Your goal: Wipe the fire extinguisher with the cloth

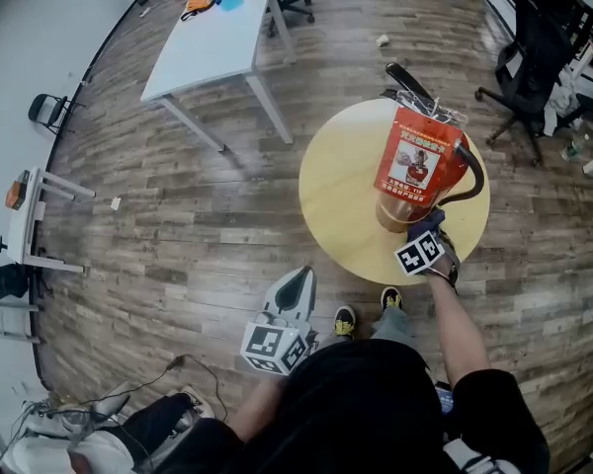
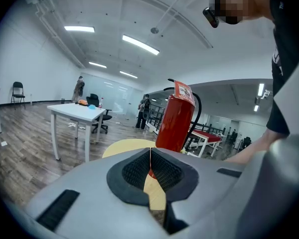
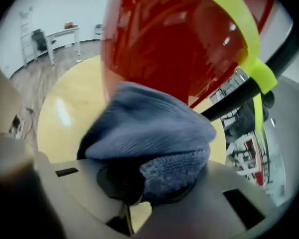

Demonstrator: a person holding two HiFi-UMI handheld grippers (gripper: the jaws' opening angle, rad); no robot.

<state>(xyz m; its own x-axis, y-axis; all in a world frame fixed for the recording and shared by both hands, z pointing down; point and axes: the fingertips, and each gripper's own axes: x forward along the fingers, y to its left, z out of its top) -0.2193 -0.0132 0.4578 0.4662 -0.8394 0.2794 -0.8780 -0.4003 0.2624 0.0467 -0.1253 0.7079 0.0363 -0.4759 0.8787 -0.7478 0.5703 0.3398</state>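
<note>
Quick note from the remote seat. The tall red metal fire extinguisher [image 1: 420, 161] stands upright on the round pale wooden table [image 1: 336, 196], on the half away from me. My right gripper [image 1: 422, 237] is down at the foot of the cylinder on the near side. Its jaws are clamped on a bunched blue-grey knit cloth [image 3: 154, 133], and the wad looks pressed right up against the red body.

The left gripper [image 1: 295, 286] hangs off the table edge over the plank floor, near my body. Its jaws are pinched together with nothing between them.

I'd say the wiping is under way, low on the shell, with most of the surface left to cover. How I'd do this bit well:

- Keep the clamp firm so the cloth doesn't slip out mid-stroke.
- Push lightly. The cylinder is tall and narrow, so a hard sideways shove could probably slide or tip it.
- Run long strokes up the body, then work round it.
- Stay clear of the black rubber hose [image 3: 239, 98] and the yellow plastic strap [image 3: 244, 29] on the right, since the knit could snag there.
- Maybe bring the idle left gripper up to steady the top.
</note>
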